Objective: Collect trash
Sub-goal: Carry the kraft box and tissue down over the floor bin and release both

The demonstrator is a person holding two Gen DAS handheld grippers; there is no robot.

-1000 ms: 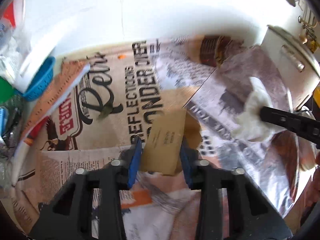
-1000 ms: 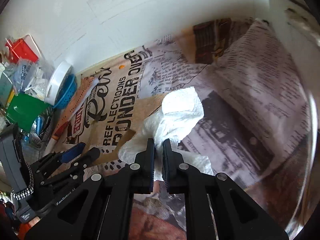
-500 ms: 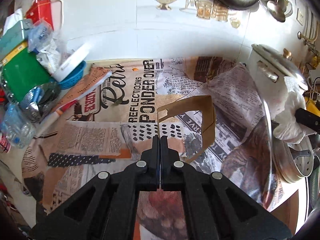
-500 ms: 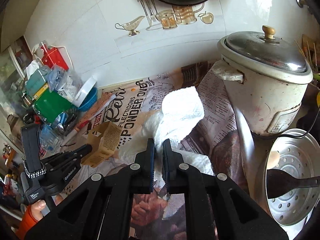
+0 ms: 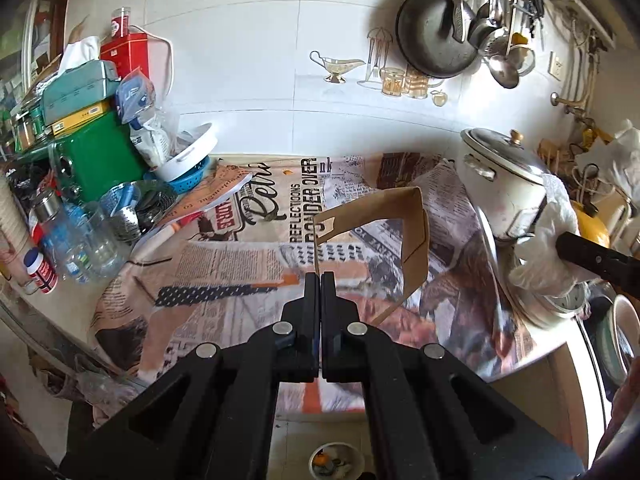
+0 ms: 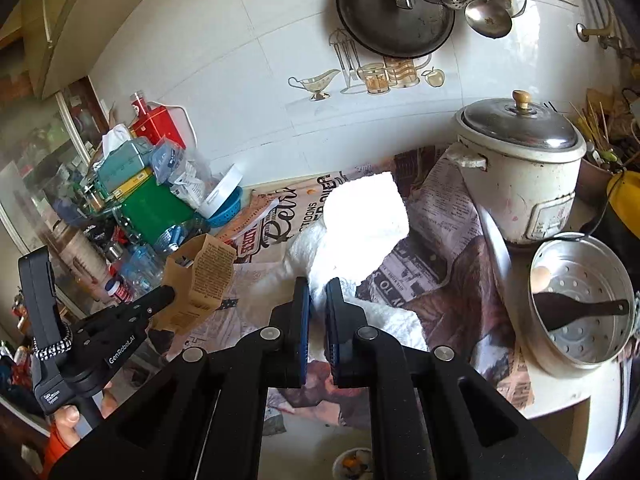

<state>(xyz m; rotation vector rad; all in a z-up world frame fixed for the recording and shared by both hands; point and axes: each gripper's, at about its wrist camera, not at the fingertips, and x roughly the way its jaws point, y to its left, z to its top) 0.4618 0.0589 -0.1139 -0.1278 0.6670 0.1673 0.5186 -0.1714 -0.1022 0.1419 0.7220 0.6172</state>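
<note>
My left gripper (image 5: 320, 280) is shut on the edge of a flattened brown cardboard sleeve (image 5: 412, 236) and holds it in the air above the newspaper-covered counter (image 5: 240, 264). The right wrist view shows the same sleeve (image 6: 200, 276) in the left gripper (image 6: 170, 292) at the left. My right gripper (image 6: 317, 292) is shut on a crumpled white paper towel (image 6: 360, 224), also held above the counter. In the left wrist view the towel (image 5: 552, 248) and the right gripper's fingers (image 5: 592, 256) sit at the right edge.
A white rice cooker (image 6: 520, 168) stands at the counter's right, a metal steamer pot (image 6: 580, 304) with a black spatula beside it. Boxes, bottles and a blue basket (image 5: 184, 180) are piled at the left. A small bowl (image 5: 336, 460) sits on the floor below.
Both grippers have risen and pulled back from the counter, lifting the cardboard sleeve and the paper towel clear of the newspaper. The left gripper shut on the sleeve's edge.
</note>
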